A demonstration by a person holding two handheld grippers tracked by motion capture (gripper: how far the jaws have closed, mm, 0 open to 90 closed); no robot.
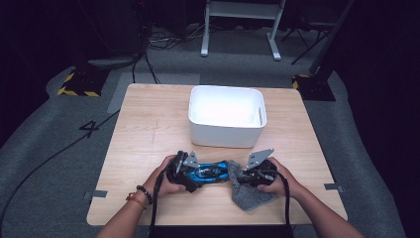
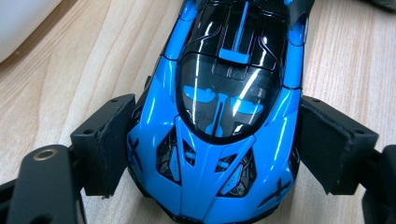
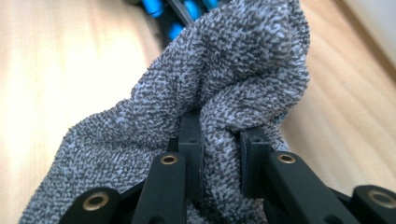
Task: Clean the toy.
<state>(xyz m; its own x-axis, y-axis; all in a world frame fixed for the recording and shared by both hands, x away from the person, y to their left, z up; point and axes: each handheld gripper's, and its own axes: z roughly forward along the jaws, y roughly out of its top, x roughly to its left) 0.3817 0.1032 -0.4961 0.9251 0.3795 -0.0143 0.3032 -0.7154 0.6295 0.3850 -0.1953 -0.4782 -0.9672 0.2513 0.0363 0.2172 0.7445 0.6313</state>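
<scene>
Your left gripper point(image 1: 184, 171) sat at the near middle of the bench point(image 1: 148, 129), its jaws set either side of the blue toy car point(image 1: 210, 172). In the left gripper view the pads point(image 2: 112, 140) flanked the car's point(image 2: 224, 116) nose, the left one seemingly against the bodywork, the right one with a thin gap; I could not tell whether you were actually pressing. The car lay on the bench between your two hands, lengthwise from left to right.

Your right gripper point(image 1: 243, 177) had its jaws clamped on a fold of the grey cloth point(image 1: 250, 196). In the right gripper view the cloth point(image 3: 224, 107) bunched up between and over the pads and blocked most of what lay beyond; a few blue and black bits of the car point(image 3: 177, 14) showed past its top edge, blurred.

Around you: the white bin point(image 1: 227, 116) stood on the bench just beyond the car, apart from it. Past the bench, on the grey floor point(image 1: 39, 148), were a white frame's legs point(image 1: 237, 29), black cables point(image 1: 148, 54) and two bases with yellow-black hazard stripes point(image 1: 79, 84).

Hard to make out: in the high view the cloth covered the car's right end, and your left hand point(image 1: 166, 178) covered its other end. The car's nose was cut off at the bottom edge of the left gripper view. The room behind was too dark to read.
</scene>
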